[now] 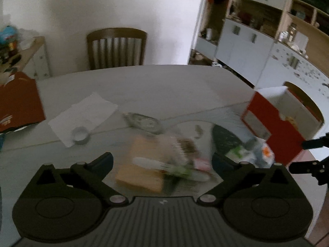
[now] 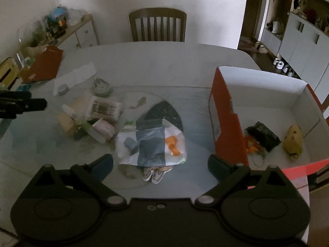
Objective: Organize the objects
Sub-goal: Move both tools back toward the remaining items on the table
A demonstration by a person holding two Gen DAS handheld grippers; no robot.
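A lived-in home dining room: a wooden slat-back chair (image 2: 158,24) stands at a pale dining table (image 2: 144,61), white cupboards (image 2: 298,47) with open shelves line one wall (shoes (image 2: 279,63) sit on the floor beneath), and a cluttered sideboard (image 2: 78,30) stands opposite.

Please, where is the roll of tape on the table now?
In the right wrist view the roll of tape lies far left on the table, on the near corner of a white paper sheet, left of a clear tape dispenser.
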